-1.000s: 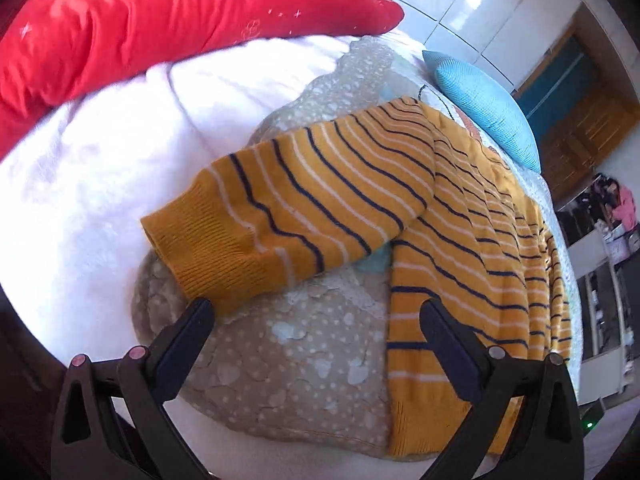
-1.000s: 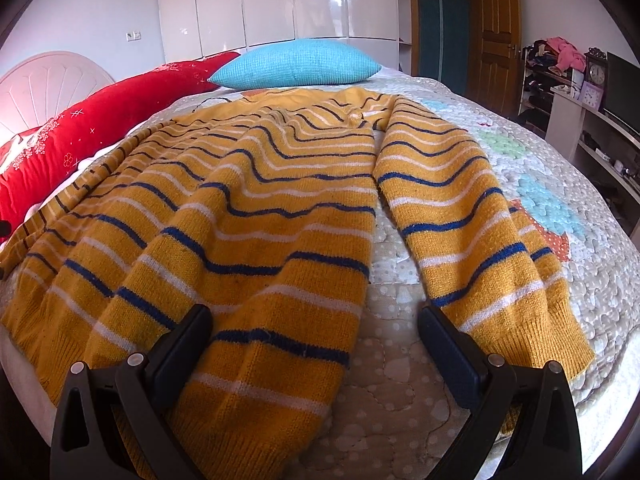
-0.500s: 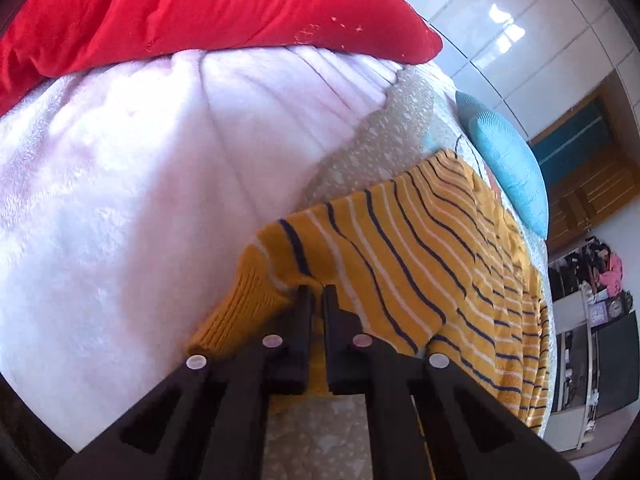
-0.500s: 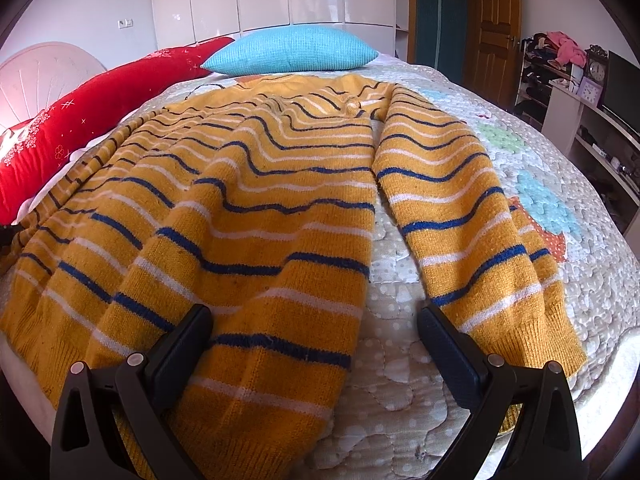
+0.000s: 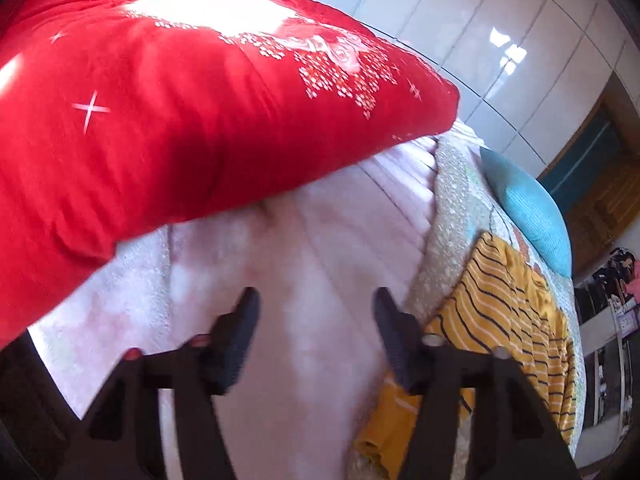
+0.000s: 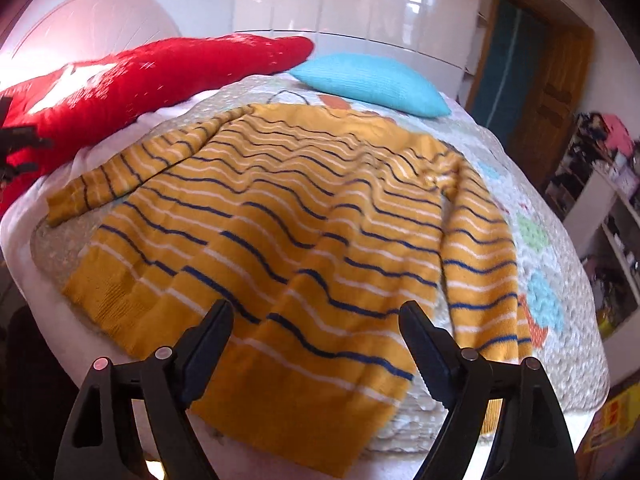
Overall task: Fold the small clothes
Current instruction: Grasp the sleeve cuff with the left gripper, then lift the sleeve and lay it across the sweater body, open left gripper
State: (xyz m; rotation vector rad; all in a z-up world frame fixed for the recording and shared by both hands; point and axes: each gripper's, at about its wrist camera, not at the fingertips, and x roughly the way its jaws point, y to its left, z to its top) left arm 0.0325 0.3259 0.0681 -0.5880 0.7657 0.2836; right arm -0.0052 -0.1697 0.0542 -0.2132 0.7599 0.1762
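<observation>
**Desk:** Where is the sweater (image 6: 280, 216)?

**Photographer:** Spread flat on the quilt (image 6: 552, 248), hem toward the right-hand camera, collar toward the blue pillow (image 6: 372, 80). Mustard yellow, navy and white stripes. One sleeve runs down the right side of the body; the other angles out toward the red pillow (image 6: 132, 84), its cuff reaching the quilt's edge by the pink blanket (image 5: 304, 280).

**Desk:** And the right tongs (image 6: 316, 332)?

**Photographer:** Above the hem, fingers apart and drawing together, nothing caught between them; the knit shows in the gap, but the pads press on no cloth.

**Desk:** The left tongs (image 5: 316, 312)?

**Photographer:** Over the pink blanket, beside the sweater rather than on it. Its fingers are spreading, with only blanket seen between them. The sleeve lies just beyond the right-hand finger (image 5: 390, 320), partly hidden by it.

**Desk:** Background?

**Photographer:** Glossy white wardrobe doors (image 6: 360, 0), a wooden door (image 6: 556, 92), cluttered shelves (image 6: 616, 216) at the right. The left view is motion-blurred.
</observation>
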